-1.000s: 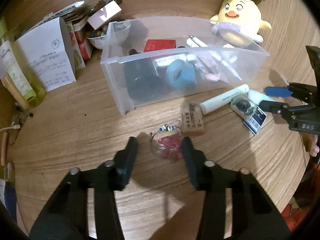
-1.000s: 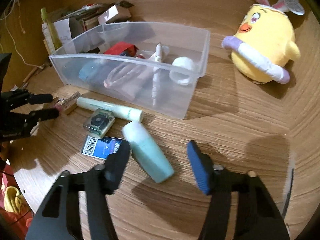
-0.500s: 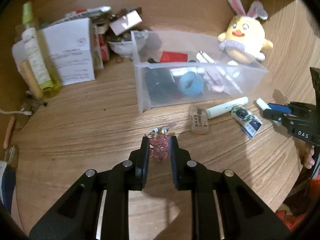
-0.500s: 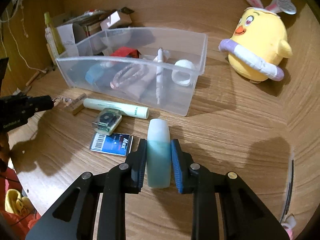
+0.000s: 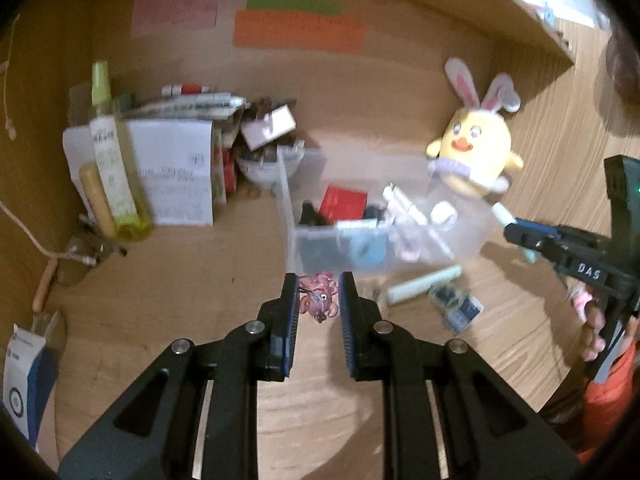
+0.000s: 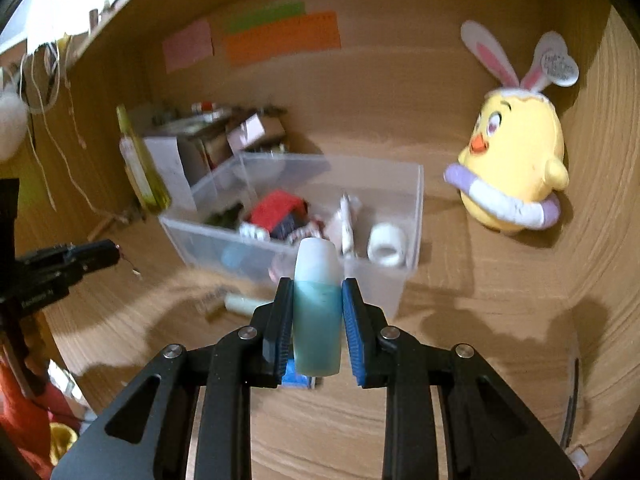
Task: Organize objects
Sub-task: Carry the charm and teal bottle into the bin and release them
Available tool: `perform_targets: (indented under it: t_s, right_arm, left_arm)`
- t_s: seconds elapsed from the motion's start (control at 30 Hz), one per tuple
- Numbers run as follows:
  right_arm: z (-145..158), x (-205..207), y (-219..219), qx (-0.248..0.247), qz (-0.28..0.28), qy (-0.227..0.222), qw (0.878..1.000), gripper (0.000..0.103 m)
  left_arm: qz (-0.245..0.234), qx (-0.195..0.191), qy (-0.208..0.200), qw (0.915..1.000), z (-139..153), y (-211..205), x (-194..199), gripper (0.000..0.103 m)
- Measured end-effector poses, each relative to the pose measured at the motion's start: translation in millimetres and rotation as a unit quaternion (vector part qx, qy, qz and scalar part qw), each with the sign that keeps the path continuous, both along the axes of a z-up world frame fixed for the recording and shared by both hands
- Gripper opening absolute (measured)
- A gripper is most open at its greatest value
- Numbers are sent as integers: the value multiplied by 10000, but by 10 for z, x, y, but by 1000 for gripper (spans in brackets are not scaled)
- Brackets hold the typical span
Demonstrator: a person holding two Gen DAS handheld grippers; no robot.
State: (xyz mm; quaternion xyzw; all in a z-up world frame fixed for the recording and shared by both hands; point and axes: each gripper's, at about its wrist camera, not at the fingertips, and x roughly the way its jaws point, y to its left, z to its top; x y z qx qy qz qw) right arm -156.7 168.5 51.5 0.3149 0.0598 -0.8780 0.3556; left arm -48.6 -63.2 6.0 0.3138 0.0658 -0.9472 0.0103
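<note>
My left gripper (image 5: 318, 284) is shut on a small pink charm (image 5: 319, 298) and holds it above the desk, just in front of the clear plastic bin (image 5: 460, 236). My right gripper (image 6: 317, 286) is shut on a teal bottle with a white cap (image 6: 318, 312), lifted in front of the same bin (image 6: 416, 208). The bin holds a red box (image 6: 276, 208), a white tape roll (image 6: 386, 246), a pen and other small items. The right gripper also shows in the left wrist view (image 5: 516, 228).
A pale green tube (image 5: 424, 284) and a small card packet (image 5: 458, 304) lie on the wooden desk before the bin. A yellow chick plush (image 6: 516, 160) stands to the right. Boxes, papers and a green bottle (image 5: 110, 156) crowd the back left.
Both grippers have risen off the desk with their objects. The views have tilted up towards the back wall and the bin sits closer under the fingertips.
</note>
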Motion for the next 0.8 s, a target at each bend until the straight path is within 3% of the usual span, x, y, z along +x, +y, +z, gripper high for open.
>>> perform_targets:
  t_s: [0.4, 0.6, 0.8]
  right_arm:
    - [486, -268, -342, -186, -105, 551, 9983, 22]
    - [451, -512, -477, -73, -198, 419, 9989, 22]
    - [169, -784, -650, 344, -180, 63, 9992, 22]
  left_arm:
    - [-119, 51, 659, 9977, 518, 75, -441, 19]
    - [-210, 160, 514, 9983, 460, 148, -771, 19]
    - [-290, 211, 140, 9993, 252, 192, -1068, 19]
